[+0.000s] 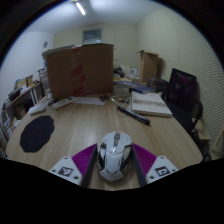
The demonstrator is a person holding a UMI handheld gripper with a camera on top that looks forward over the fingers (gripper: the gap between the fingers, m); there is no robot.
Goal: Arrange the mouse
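Note:
A white and grey mouse (pixel 114 155) sits between my two fingers, its nose pointing away from me over the wooden table (pixel 90 125). My gripper (pixel 114 163) is shut on the mouse, with the magenta pads (pixel 86 158) pressing its left and right sides. A black oval mouse mat (pixel 37 132) lies on the table to the left, ahead of the left finger and apart from the mouse. I cannot tell whether the mouse rests on the table or is held just above it.
A large cardboard box (pixel 80 68) stands at the table's far side. A flat white book (pixel 150 102) and a black bar-shaped object (pixel 133 113) lie ahead to the right. A dark chair (pixel 183 92) stands at the right edge. Cluttered shelves (pixel 22 98) are at the left.

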